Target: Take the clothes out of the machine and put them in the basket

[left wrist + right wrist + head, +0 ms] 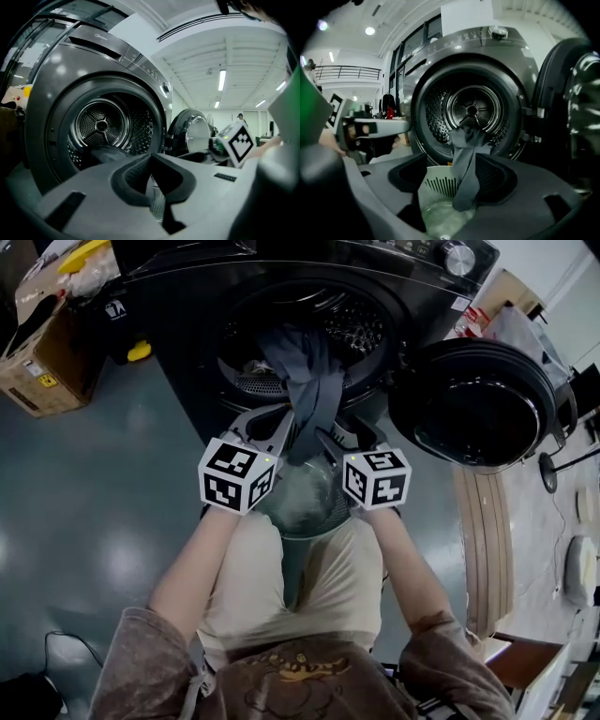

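Grey-bodied, the left tongs [150, 155] stand closed together on nothing; to their right the dark grey garment [309, 381] trails from the washing machine's drum [473, 110] down into the white slatted basket [436, 185]; the right tongs [450, 161] stand apart, the garment's tail hanging loose between them. The step in hand looks like dropping this garment into the basket; next, I judge, its upper end must be gripped and drawn clear of the drum's lip.
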`<state>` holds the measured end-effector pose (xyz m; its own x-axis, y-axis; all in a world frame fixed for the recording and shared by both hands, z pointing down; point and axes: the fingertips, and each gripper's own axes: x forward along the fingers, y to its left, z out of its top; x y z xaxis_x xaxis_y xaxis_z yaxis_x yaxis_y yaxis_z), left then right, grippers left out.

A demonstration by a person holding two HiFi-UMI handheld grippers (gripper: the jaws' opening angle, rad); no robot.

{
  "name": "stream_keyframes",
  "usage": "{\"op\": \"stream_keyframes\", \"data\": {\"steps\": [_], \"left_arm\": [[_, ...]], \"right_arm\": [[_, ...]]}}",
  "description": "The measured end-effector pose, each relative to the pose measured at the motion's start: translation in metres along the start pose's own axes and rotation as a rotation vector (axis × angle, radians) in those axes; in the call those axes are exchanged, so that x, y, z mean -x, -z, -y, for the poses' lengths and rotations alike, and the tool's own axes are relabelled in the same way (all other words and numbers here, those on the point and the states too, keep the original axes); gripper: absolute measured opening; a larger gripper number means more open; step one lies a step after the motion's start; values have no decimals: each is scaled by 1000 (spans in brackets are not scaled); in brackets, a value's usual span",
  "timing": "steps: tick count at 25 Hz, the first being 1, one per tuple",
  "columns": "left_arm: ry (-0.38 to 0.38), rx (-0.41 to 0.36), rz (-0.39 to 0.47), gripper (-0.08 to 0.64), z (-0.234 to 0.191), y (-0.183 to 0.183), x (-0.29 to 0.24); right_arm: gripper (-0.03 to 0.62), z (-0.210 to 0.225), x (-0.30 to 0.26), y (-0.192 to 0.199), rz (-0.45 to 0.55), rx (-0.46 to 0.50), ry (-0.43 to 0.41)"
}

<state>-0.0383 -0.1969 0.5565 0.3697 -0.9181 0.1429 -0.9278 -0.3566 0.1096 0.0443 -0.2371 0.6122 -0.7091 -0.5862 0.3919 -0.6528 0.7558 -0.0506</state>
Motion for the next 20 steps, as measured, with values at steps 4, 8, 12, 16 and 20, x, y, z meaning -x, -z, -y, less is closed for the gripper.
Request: {"op": "stream_keyframes", "data": {"steps": [4, 8, 12, 16, 20], "left_arm": [[7, -8, -11, 5, 3, 1, 0], [9, 1, -14, 5, -1, 1, 2], [11, 18, -11, 5, -3, 1, 2], [22, 14, -14, 5, -2, 1, 0], [14, 30, -10, 5, -6, 4, 2]], "right_arm": [[349, 19, -60, -11, -27, -4, -1], [389, 35, -111, -26, -41, 23, 28], [435, 51, -153, -24, -74, -1, 61], [457, 62, -186, -15, -125, -51, 76], [419, 74, -199, 0, -192, -26, 137]]}}
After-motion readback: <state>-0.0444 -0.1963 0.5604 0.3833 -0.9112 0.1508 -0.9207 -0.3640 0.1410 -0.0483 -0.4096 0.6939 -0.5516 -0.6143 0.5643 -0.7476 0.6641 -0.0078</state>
